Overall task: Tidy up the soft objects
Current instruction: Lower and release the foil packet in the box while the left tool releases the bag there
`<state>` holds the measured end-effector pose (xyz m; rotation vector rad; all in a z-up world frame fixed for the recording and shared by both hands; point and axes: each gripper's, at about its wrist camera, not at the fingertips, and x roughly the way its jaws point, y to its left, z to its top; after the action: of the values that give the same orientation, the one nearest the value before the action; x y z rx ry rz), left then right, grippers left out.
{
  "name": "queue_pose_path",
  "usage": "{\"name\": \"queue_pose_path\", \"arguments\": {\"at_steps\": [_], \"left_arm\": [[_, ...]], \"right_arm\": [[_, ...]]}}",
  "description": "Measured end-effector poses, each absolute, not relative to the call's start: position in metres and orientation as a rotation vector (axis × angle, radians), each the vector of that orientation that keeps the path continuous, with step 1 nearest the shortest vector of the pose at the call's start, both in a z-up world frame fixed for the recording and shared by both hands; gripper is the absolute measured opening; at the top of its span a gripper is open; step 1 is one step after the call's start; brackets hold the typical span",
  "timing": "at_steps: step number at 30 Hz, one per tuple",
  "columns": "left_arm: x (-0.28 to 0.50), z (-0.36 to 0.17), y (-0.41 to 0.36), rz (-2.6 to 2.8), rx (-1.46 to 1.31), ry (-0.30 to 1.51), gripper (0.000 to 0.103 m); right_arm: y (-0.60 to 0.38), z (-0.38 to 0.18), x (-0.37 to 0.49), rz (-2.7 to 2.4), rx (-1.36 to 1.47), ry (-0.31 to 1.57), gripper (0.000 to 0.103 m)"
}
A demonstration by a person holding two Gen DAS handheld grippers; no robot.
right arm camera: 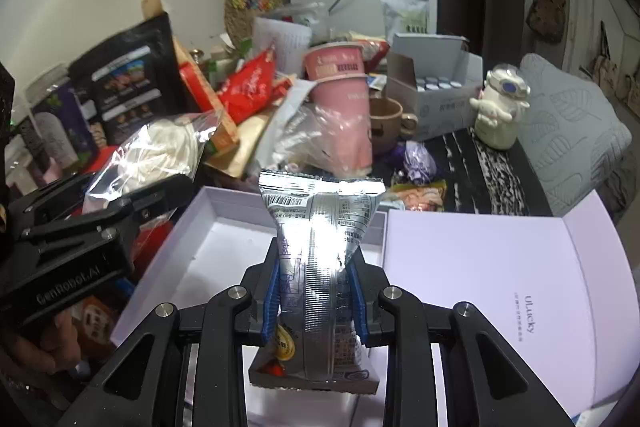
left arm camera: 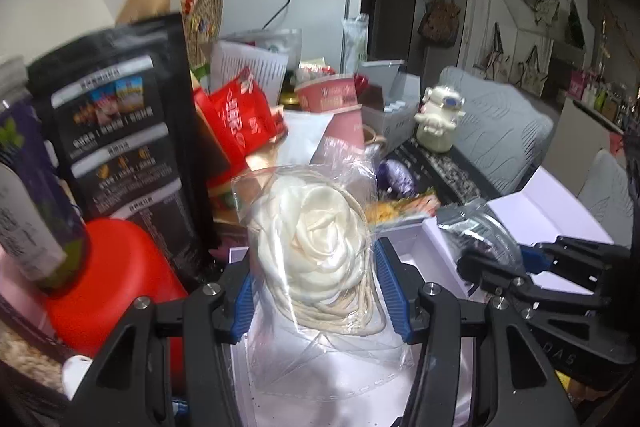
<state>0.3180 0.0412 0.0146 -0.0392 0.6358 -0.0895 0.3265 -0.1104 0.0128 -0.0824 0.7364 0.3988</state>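
My left gripper [left arm camera: 316, 291] is shut on a clear plastic bag with a cream fabric flower and coiled cord [left arm camera: 316, 251], held upright over the open white box [left arm camera: 416, 247]. That bag [right arm camera: 160, 155] and the left gripper [right arm camera: 120, 211] also show at the left of the right wrist view. My right gripper [right arm camera: 316, 299] is shut on a silver foil snack packet [right arm camera: 320, 239], held upright above the same white box [right arm camera: 224, 239]. In the left wrist view the right gripper [left arm camera: 516, 267] with the silver packet [left arm camera: 480, 227] sits at the right.
The box lid [right arm camera: 500, 267] lies open to the right. Behind the box are a black pouch [left arm camera: 116, 131], red packets [left arm camera: 240, 115], pink cups [right arm camera: 340, 95], a brown mug [right arm camera: 388, 119], a cardboard box of bottles [right arm camera: 436, 87] and a white figurine [right arm camera: 500, 107]. A red container [left arm camera: 116, 279] stands at left.
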Motion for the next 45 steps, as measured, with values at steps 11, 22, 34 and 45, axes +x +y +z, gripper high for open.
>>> {"name": "queue_pose_path", "arguments": {"at_steps": [11, 22, 34, 45], "left_arm": [[0.338, -0.017, 0.042, -0.034, 0.006, 0.718, 0.055], [0.356, -0.042, 0.040, -0.013, -0.007, 0.868, 0.076], [0.347, -0.028, 0.038, 0.001, -0.005, 0.832, 0.077], [0.325, 0.005, 0.032, 0.000, 0.015, 0.756, 0.077]], "right_arm": [[-0.110, -0.011, 0.343, 0.367, -0.072, 0.795, 0.030], [-0.111, -0.020, 0.346, 0.348, -0.085, 0.812, 0.051], [-0.115, -0.014, 0.339, 0.334, -0.080, 0.804, 0.055], [-0.117, 0.012, 0.318, 0.335, -0.084, 0.753, 0.055]]}}
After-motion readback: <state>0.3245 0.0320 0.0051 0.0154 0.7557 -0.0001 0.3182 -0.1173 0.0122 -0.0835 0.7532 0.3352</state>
